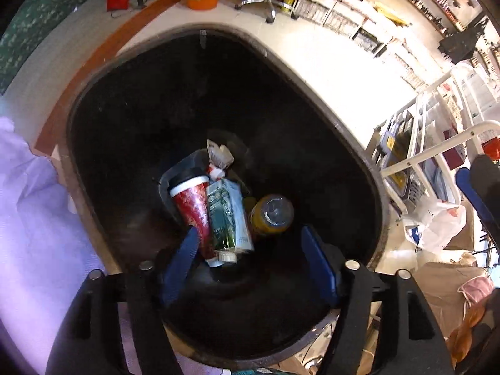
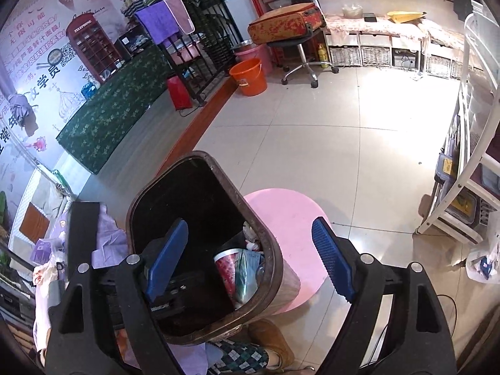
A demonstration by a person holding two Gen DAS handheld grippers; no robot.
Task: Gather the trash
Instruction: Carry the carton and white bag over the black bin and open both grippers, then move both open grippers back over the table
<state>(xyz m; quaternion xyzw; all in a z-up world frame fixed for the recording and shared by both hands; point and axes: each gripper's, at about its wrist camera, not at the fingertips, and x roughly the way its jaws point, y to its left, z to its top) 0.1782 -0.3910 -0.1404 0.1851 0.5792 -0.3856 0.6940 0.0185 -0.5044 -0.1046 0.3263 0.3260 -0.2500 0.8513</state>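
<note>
Looking straight down into a dark trash bin (image 1: 150, 100), I see a red paper cup (image 1: 193, 206) with a black lid. Beside it lie a green-and-white carton (image 1: 228, 218), a yellow bottle (image 1: 272, 215) and a crumpled wrapper (image 1: 220, 156). My left gripper (image 1: 250, 259) hangs open over the bin's mouth, and its blue pads touch nothing. In the right wrist view the same bin (image 2: 200, 159) stands in front of my right gripper (image 2: 250, 259), which is open and empty above the near rim. The cup (image 2: 226, 268) and carton (image 2: 247, 272) show inside.
A pink round stool (image 2: 290, 218) stands right behind the bin. Farther off are an orange bucket (image 2: 249, 76), a swivel chair (image 2: 300, 59) carrying a suitcase, and a white shelf rack (image 2: 462, 187) with a plastic bag (image 2: 484, 262) at right. Purple cloth (image 1: 28, 218) lies left.
</note>
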